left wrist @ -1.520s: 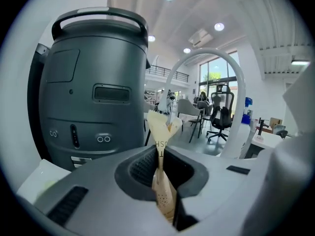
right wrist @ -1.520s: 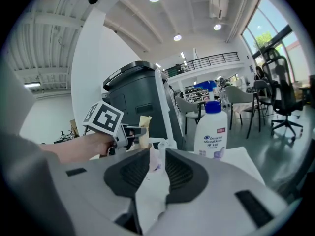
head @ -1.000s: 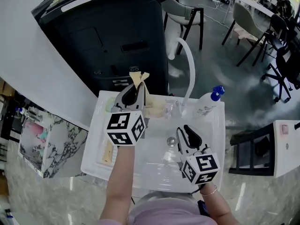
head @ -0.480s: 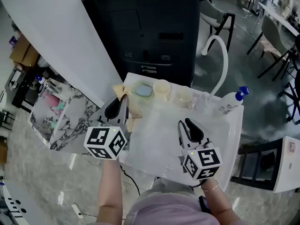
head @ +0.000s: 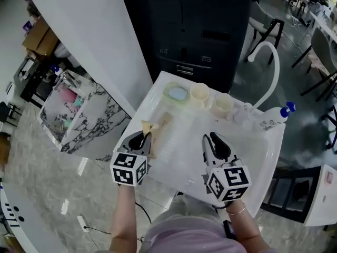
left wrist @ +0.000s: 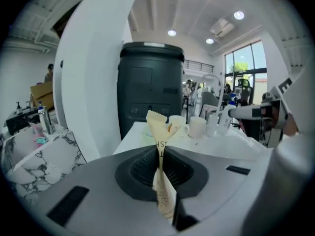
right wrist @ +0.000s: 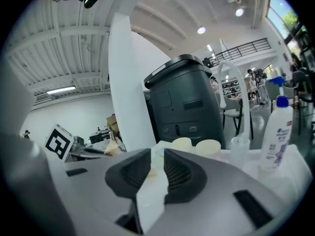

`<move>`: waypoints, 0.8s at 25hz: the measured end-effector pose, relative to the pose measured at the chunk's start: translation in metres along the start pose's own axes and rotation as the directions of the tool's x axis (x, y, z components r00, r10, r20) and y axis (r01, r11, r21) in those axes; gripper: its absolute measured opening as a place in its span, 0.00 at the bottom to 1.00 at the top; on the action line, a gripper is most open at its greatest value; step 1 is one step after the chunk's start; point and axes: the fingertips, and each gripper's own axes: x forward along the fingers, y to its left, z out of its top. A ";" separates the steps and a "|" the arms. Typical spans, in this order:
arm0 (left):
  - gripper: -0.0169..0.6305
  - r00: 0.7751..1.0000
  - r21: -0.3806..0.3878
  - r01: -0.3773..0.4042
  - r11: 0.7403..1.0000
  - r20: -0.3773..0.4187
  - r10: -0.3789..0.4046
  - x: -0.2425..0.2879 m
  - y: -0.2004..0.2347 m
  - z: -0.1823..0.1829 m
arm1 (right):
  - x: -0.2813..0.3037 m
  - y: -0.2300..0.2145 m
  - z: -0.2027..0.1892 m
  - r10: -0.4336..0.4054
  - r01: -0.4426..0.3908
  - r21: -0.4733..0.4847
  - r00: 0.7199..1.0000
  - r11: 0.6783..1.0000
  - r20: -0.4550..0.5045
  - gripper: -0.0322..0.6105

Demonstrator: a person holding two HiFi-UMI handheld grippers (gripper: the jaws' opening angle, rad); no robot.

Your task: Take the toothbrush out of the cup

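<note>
L claw clamped on paper-wrapped toothbrush, clear of the cups; R claw empty.

L claw (head: 141, 137) w/ jaws pressed together on the tan paper-wrapped toothbrush (head: 151, 126), wrapper's top sticking up past the tips, over the front-left rim of the white basin (head: 184, 154). The 2 pale cups (head: 200, 93) stand side by side at the back rim, apart from the toothbrush, w/ a green-rimmed dish (head: 177, 93) just left of them. R claw (head: 213, 141) over the basin's middle, jaws closing w/ a gap, nothing btwn them. Blue-topped pump bottle (head: 271, 123) at back-right, by the white faucet (head: 274, 73).
</note>
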 end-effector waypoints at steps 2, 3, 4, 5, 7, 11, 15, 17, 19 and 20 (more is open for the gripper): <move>0.06 0.998 0.060 0.022 0.998 -0.068 -0.018 0.011 -0.007 -0.012 | 0.000 -0.002 -0.003 -0.006 0.006 0.005 1.000 1.000 -0.005 0.18; 0.06 0.995 0.085 0.033 0.996 -0.094 -0.025 0.017 -0.011 -0.017 | 0.000 -0.004 -0.004 -0.010 0.010 0.008 1.000 1.000 -0.007 0.18; 0.06 0.993 0.104 0.043 0.994 -0.114 -0.031 0.024 -0.015 -0.021 | 0.000 -0.007 -0.005 -0.016 0.016 0.011 1.000 1.000 -0.009 0.18; 0.06 0.991 0.119 0.051 0.992 -0.129 -0.035 0.032 -0.018 -0.023 | 0.000 -0.010 -0.005 -0.022 0.022 0.014 1.000 1.000 -0.012 0.18; 0.06 0.987 0.151 0.060 0.987 -0.157 -0.037 0.047 -0.023 -0.027 | -0.001 -0.017 -0.006 -0.035 0.035 0.020 0.999 0.999 -0.015 0.18; 0.06 0.975 0.174 0.088 0.981 -0.216 -0.049 0.077 -0.034 -0.040 | -0.005 -0.030 -0.010 -0.062 0.062 0.031 0.998 0.998 -0.025 0.18; 0.06 0.955 0.196 0.090 0.976 -0.297 -0.028 0.101 -0.036 -0.060 | -0.005 -0.039 -0.015 -0.078 0.080 0.042 0.996 0.996 -0.036 0.18; 0.06 0.942 0.210 0.090 0.973 -0.335 -0.014 0.113 -0.035 -0.071 | -0.005 -0.044 -0.016 -0.088 0.090 0.046 0.995 0.995 -0.041 0.18; 0.06 0.930 0.223 0.090 0.971 -0.369 -0.002 0.122 -0.035 -0.081 | -0.006 -0.049 -0.017 -0.099 0.101 0.048 0.994 0.994 -0.043 0.18; 0.06 0.924 0.228 0.090 0.970 -0.382 0.004 0.126 -0.035 -0.086 | -0.007 -0.051 -0.017 -0.105 0.107 0.049 0.993 0.993 -0.044 0.18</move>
